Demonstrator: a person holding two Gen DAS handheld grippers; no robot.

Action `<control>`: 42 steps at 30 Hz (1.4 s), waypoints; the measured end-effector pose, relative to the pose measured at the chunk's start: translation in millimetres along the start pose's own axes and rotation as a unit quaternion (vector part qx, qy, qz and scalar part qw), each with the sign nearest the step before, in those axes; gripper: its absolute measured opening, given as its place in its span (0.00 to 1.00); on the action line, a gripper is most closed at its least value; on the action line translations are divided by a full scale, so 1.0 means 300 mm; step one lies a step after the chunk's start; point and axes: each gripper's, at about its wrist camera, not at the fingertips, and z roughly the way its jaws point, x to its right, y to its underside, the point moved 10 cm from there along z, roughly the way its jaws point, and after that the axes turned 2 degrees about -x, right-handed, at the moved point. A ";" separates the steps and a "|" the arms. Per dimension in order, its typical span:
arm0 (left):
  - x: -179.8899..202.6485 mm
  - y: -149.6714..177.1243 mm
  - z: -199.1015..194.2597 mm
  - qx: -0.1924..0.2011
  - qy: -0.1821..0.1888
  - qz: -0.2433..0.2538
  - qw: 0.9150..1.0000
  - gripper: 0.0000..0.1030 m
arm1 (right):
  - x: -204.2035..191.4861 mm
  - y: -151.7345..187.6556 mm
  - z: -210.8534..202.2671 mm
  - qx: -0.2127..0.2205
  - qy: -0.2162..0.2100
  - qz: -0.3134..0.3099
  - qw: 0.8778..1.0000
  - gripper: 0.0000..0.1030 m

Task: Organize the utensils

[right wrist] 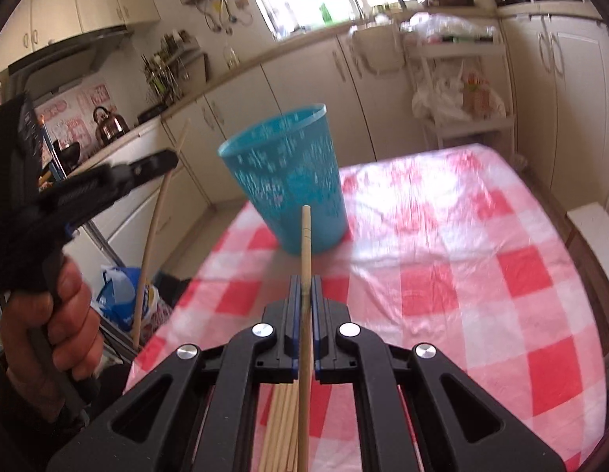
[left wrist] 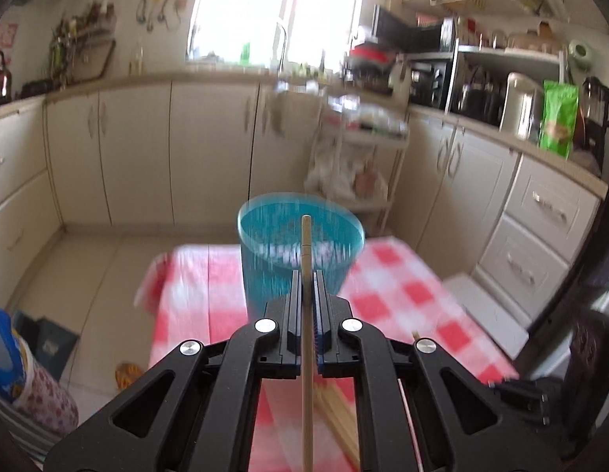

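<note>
My left gripper is shut on a wooden chopstick that points ahead toward the blue perforated cup on the checked table. My right gripper is shut on another wooden chopstick, aimed at the same blue cup, which stands upright ahead of it. Several loose chopsticks lie on the cloth under the right gripper and show under the left one. The left gripper with its chopstick also shows at the left of the right wrist view, raised beside the table.
The red-and-white checked tablecloth covers a small table. Cream kitchen cabinets ring the room. A white trolley with bags stands beyond the table. A blue bag lies on the floor at the left.
</note>
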 end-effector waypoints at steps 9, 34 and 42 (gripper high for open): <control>-0.027 -0.418 0.104 0.116 0.000 -0.018 0.993 0.04 | 0.006 -0.074 -0.043 0.039 0.004 -0.003 0.999 0.06; -0.146 -0.214 0.388 0.061 -0.066 -0.036 0.995 0.15 | 0.007 -0.104 0.005 0.046 0.006 0.000 0.999 0.06; -0.175 -0.072 0.191 0.059 -0.079 -0.025 0.995 0.49 | -0.064 -0.232 -0.016 0.090 -0.003 -0.021 0.996 0.06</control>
